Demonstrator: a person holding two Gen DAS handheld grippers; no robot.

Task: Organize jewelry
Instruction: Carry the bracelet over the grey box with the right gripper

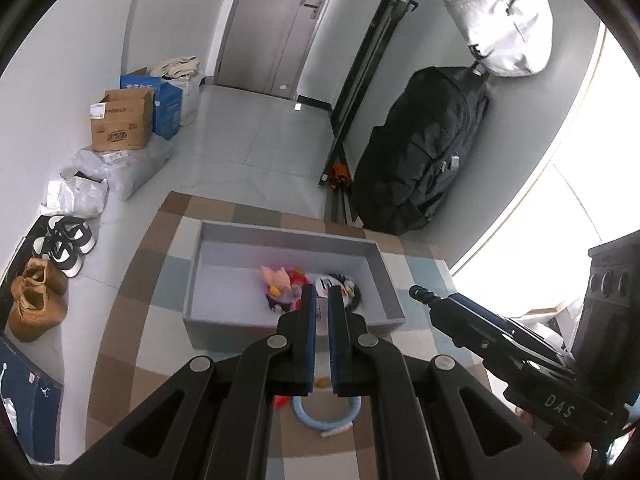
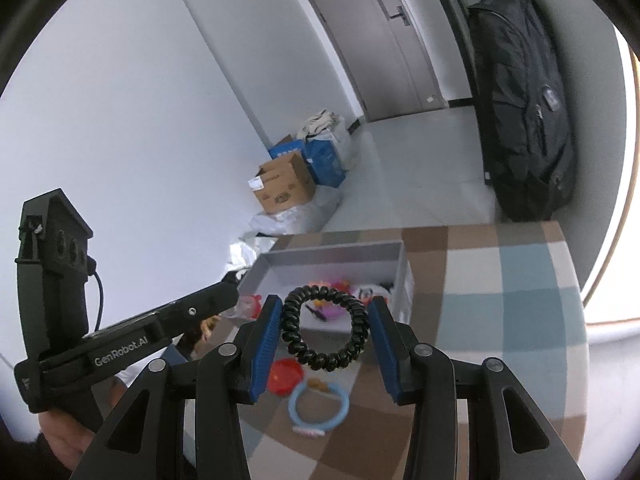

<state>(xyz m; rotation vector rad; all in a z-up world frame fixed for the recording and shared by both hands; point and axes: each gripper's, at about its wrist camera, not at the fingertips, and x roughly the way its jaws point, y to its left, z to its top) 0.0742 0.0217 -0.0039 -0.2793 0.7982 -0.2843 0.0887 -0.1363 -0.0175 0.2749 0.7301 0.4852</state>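
- Tablecloth [image 2: 500, 304] in brown, cream and blue checks fills our near view, a black backpack [image 1: 420, 148] hanging beyond its far edge.
- Grey box [image 1: 224, 272] sits toward the far side, small colourful pieces [image 1: 280, 280] heaped inside.
- Right gripper [image 2: 324, 320] we see clamped on a black coil hair tie [image 2: 324, 320], just short of the box.
- Left gripper [image 1: 322, 312] is pinched closed, empty.
- Pale blue ring [image 2: 318, 404] and a red piece [image 2: 286, 376] lie on the near cloth.

Black right claw [image 2: 324, 320] with blue pads [image 2: 266, 344] and silver rivets [image 2: 227, 349].
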